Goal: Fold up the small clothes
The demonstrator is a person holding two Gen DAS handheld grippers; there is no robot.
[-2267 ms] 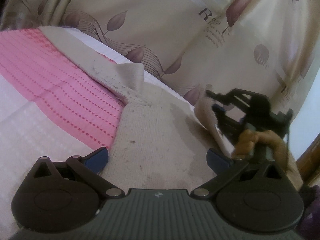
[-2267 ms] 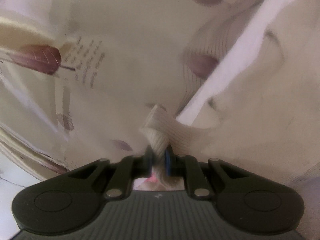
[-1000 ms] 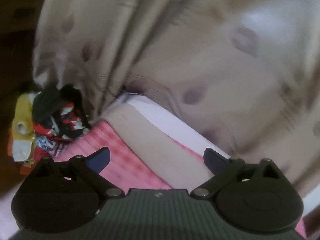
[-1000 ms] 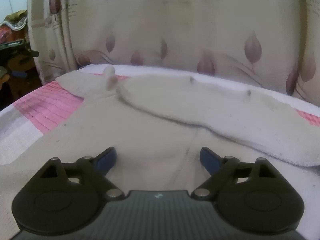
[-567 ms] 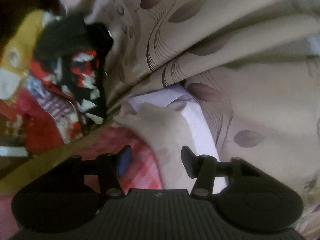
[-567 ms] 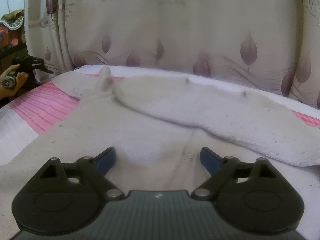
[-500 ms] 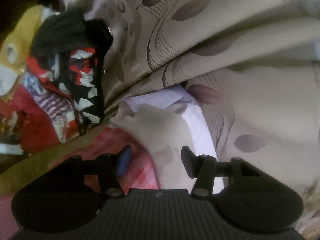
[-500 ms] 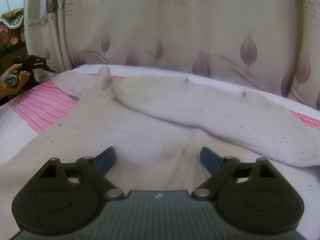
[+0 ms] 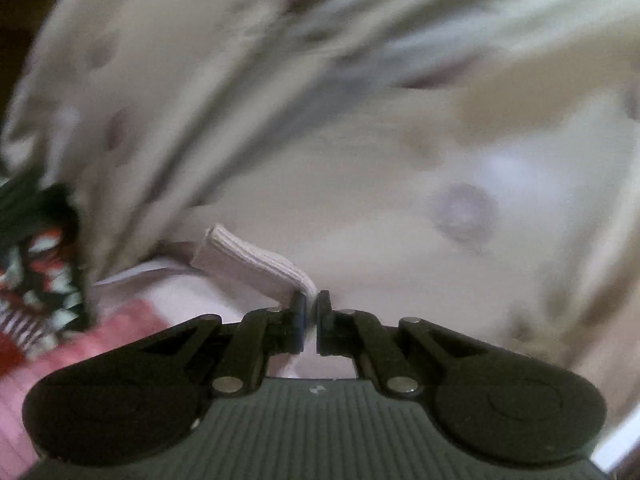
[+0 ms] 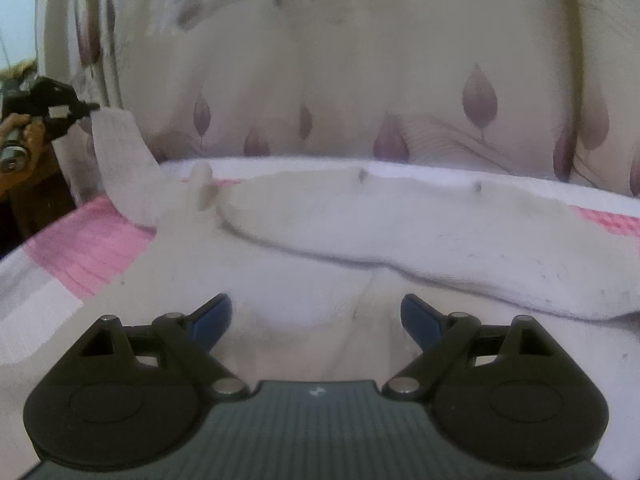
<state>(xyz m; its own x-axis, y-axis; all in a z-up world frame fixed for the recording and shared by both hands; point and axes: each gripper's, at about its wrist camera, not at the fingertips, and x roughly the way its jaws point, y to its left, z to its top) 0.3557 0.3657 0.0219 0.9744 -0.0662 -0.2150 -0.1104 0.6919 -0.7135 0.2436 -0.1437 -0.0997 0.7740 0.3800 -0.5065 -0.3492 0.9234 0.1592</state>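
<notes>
Sleeve cuff (image 9: pixel 256 264) of a white garment (image 10: pixel 280 280) is pinched by the left gripper (image 9: pixel 311 322) at the bed's (image 10: pixel 60 264) curtain-side edge. The right gripper (image 10: pixel 316 318) is held spread wide above the garment's middle.

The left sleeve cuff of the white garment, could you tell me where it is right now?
The left gripper pinches the sleeve cuff, raised at the far left of the right wrist view, before the leaf-print curtain.

— What is hanging at the back?
— A cream curtain (image 10: pixel 360 80) printed with mauve leaves is draping down to the bed.
— And below it?
— A pink-and-white bedsheet (image 10: pixel 92 252) is lying across the bed; a heap of colourful clothes (image 9: pixel 36 280) is sitting at the left, blurred.
</notes>
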